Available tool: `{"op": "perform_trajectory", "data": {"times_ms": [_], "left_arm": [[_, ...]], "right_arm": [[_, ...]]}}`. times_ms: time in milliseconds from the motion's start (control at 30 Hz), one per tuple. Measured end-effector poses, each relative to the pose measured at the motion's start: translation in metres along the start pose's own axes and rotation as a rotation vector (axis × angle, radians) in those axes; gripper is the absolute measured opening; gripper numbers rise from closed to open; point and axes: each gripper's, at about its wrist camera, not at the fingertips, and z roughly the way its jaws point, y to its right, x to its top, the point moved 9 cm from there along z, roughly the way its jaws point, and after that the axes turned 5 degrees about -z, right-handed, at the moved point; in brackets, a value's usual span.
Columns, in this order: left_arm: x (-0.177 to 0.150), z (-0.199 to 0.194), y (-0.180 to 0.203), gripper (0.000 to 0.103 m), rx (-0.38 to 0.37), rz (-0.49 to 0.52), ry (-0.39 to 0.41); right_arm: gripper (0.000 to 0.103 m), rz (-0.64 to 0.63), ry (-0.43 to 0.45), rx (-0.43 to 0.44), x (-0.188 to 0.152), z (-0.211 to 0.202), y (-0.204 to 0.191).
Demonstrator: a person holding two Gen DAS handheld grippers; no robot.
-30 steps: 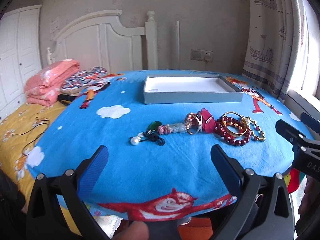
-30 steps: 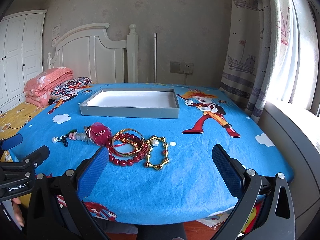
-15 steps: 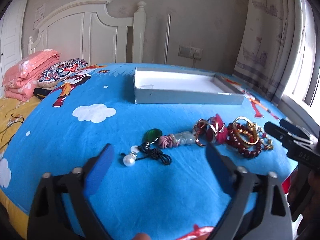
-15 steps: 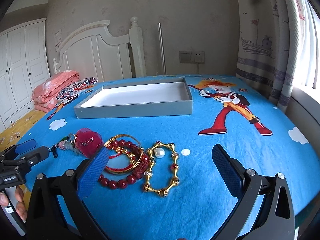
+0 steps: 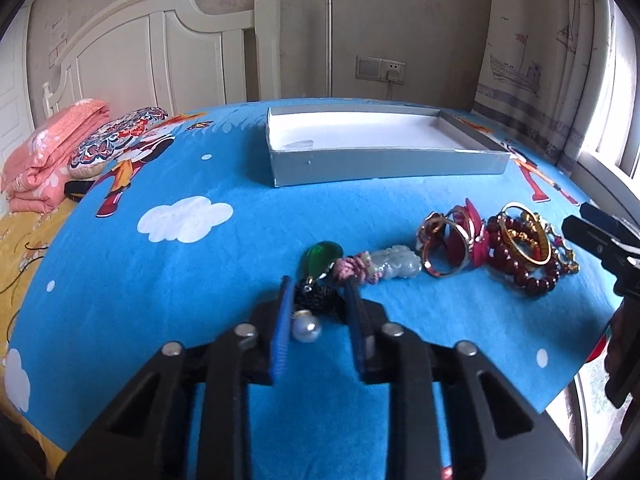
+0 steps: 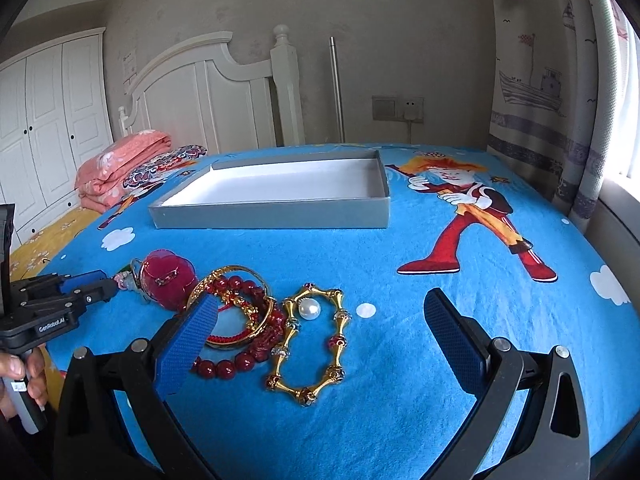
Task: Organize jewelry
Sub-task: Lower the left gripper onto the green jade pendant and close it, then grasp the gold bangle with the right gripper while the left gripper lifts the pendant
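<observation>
Nearest to me, my left gripper is closing its jaws around the black knotted cord of the green pendant, with the cord and its loose white pearl between the blue pads. Whether the pads are pressing the cord yet I can't make out, since the knot hides the contact. My right gripper hangs wide open and holds nothing; below it lie the gold link bracelet with its pearl, and the dark red bead bracelet tangled with a gold bangle.

A little farther along the blue cartoon bedspread the rest of the jewelry lies in a loose row: a pale jade carving beside a pink braided piece, then a cluster of rings and a red flower-shaped piece touching the bead pile.

Beyond all that sits the shallow grey tray, white inside (empty as far as I see, apart from a faint smudge near its front-left corner). So I judge the sorting has barely begun: nothing is in the tray, and every piece remains to be moved.

Hard to read: how the bracelets interlock, and whether the pendant cord joins the braid. The folded pink quilt and headboard sit at the far edge.
</observation>
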Motion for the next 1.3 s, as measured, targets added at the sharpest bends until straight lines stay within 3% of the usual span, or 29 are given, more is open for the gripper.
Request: {"op": "perform_trajectory", "data": {"times_ms": [100,133,167,200,233,300,400,667,800,1033,1167,1300], "left_arm": [[-0.001,-0.005,-0.003,0.017,-0.016,0.003,0.003],[-0.002,-0.008,-0.003,0.022,-0.013,0.009,0.011],[-0.002,-0.009,-0.003,0.043,-0.003,0.023,0.010],[-0.003,-0.010,-0.001,0.045,-0.002,0.034,0.013],[-0.004,-0.011,0.001,0.043,-0.002,0.048,0.011],[-0.005,-0.010,0.000,0.021,0.012,0.057,-0.003],[-0.005,-0.009,-0.003,0.015,-0.003,0.044,-0.011],[0.024,-0.019,-0.027,0.013,-0.082,-0.076,0.045],[0.047,-0.019,-0.042,0.013,-0.162,-0.166,0.056],[0.078,-0.019,-0.043,0.013,-0.154,-0.152,0.094],[0.084,-0.017,-0.034,0.013,-0.167,-0.136,0.103],[0.087,-0.016,-0.026,0.013,-0.176,-0.123,0.107]], "right_arm": [[0.097,0.002,-0.003,-0.009,-0.002,-0.003,0.004],[0.097,0.005,-0.006,-0.008,-0.003,-0.003,0.006],[0.097,0.009,-0.009,-0.009,-0.004,-0.002,0.007],[0.097,0.010,-0.012,-0.009,-0.005,-0.002,0.009],[0.097,0.009,-0.013,-0.009,-0.005,-0.002,0.009],[0.097,0.009,-0.016,-0.010,-0.006,-0.002,0.009],[0.097,0.008,-0.017,-0.012,-0.005,-0.002,0.010],[0.097,0.007,-0.019,-0.010,-0.003,-0.002,0.010],[0.097,0.005,-0.019,-0.003,-0.001,-0.002,0.007],[0.096,0.006,-0.024,-0.001,-0.001,-0.002,0.007],[0.082,0.012,-0.044,0.001,-0.003,0.001,0.011],[0.078,-0.010,-0.046,0.015,-0.001,0.002,0.003]]}}
